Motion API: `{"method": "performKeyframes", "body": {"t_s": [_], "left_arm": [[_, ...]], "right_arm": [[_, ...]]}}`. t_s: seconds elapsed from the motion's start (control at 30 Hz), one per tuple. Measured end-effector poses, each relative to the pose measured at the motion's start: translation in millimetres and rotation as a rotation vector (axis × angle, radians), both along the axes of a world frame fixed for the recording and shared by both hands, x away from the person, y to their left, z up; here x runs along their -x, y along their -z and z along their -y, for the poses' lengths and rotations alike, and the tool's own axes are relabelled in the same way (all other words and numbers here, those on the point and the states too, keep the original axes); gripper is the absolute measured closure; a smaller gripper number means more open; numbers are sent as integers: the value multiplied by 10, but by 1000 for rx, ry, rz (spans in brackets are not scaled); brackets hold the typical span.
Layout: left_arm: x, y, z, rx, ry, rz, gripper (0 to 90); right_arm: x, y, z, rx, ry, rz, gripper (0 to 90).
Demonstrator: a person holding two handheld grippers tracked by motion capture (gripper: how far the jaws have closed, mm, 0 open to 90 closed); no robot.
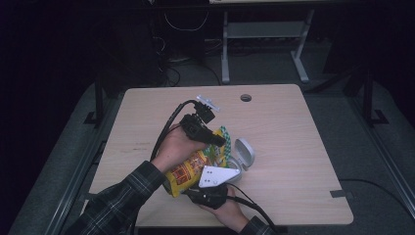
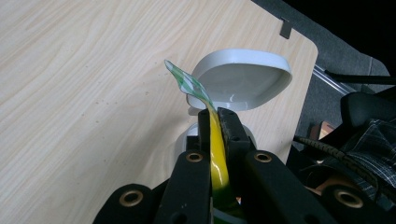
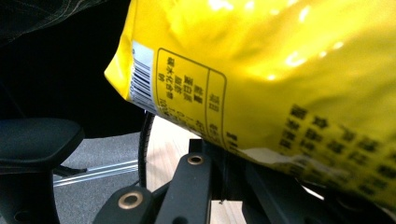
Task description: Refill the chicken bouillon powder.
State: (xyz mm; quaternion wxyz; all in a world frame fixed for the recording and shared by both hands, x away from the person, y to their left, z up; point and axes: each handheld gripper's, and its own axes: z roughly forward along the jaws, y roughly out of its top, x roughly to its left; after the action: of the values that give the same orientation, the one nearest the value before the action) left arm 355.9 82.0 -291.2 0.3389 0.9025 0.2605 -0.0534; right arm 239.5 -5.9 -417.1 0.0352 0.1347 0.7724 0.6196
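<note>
Surface: pale wooden table [image 1: 293, 147] in a dark room, grey floor around it.
Bag: crinkly yellow plastic snack bag [image 1: 188, 171] held off the table between both grippers, above a small white plastic bin [image 2: 243, 84] with its flip lid up.
Left gripper [image 2: 215, 122]: pressed together on the bag's green-checked top edge [image 2: 187, 81].
Right gripper [image 1: 210, 196]: pinching the bag's bottom seam.
Why: gripping opposite ends likely stretches the bag, perhaps to pull it open or tip it over the bin.

snack bag [image 3: 280, 79] cut off by frame edge; hides right fingers
</note>
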Motion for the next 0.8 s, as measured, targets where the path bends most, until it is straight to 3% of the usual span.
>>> {"method": "performKeyframes", "body": {"t_s": [0.8], "left_arm": [[-1, 0, 7, -3, 1, -4, 899]], "right_arm": [[1, 0, 1, -2, 0, -1, 900]]}}
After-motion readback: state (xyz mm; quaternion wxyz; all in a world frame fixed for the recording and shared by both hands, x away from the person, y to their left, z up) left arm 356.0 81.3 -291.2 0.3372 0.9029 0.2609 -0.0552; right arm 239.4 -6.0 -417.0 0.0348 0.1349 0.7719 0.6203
